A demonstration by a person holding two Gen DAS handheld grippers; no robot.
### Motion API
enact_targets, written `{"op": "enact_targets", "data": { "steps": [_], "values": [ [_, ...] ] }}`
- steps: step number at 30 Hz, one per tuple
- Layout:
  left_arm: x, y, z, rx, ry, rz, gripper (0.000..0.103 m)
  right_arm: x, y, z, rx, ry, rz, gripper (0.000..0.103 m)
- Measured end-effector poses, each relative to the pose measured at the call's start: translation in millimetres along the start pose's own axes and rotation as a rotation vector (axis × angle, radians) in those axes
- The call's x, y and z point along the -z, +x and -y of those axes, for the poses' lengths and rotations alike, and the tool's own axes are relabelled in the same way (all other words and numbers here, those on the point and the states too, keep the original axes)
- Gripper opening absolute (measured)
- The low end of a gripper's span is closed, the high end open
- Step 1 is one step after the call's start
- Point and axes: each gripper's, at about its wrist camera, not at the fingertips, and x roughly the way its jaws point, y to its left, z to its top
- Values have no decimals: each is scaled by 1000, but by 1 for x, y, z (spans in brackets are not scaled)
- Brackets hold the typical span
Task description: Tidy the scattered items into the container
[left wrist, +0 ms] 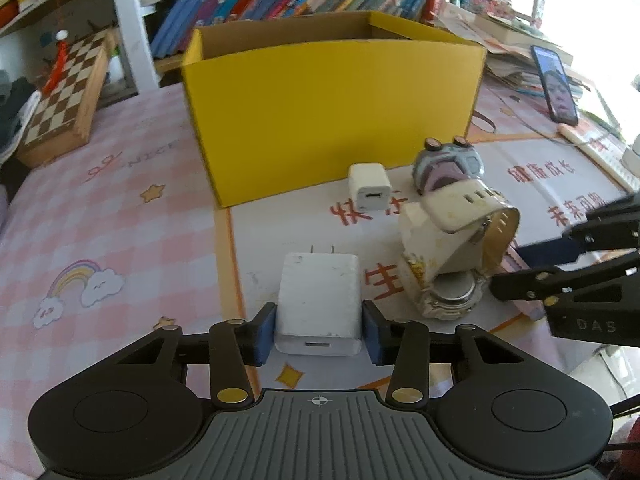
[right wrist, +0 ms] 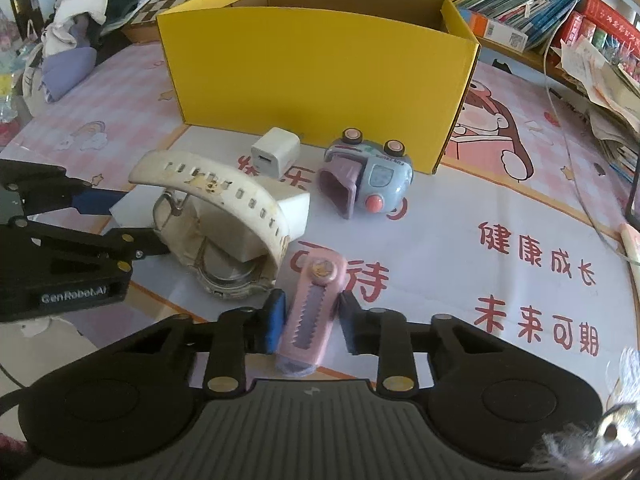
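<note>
A yellow cardboard box (left wrist: 328, 116) stands open at the back of the table; it also shows in the right wrist view (right wrist: 316, 76). My left gripper (left wrist: 318, 332) is shut on a large white charger (left wrist: 318, 304) that rests on the table. My right gripper (right wrist: 310, 320) has its blue pads on both sides of a pink utility knife (right wrist: 310, 304) lying on the mat; the left pad touches it, the right pad stands a little off. A white watch (left wrist: 448, 248) (right wrist: 224, 220), a small white charger (left wrist: 370, 192) (right wrist: 276, 152) and a blue-purple toy watch (left wrist: 448, 164) (right wrist: 368, 176) lie before the box.
A chessboard box (left wrist: 64, 100) lies at the far left. A phone (left wrist: 554, 84) leans at the far right by stacked papers. Books fill the shelf behind the box. Clothes (right wrist: 76, 40) are piled at the table's far left edge.
</note>
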Motion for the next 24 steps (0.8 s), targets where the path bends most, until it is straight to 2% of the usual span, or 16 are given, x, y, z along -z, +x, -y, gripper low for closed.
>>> {"op": "enact_targets", "data": {
  "steps": [10, 24],
  "values": [
    [3, -24, -18, -23, -86, 46, 41, 6, -18, 16, 0, 91, 9, 23],
    [-4, -73, -32, -1, -150, 176, 42, -4, -62, 28, -8, 161, 108, 23]
  ]
}}
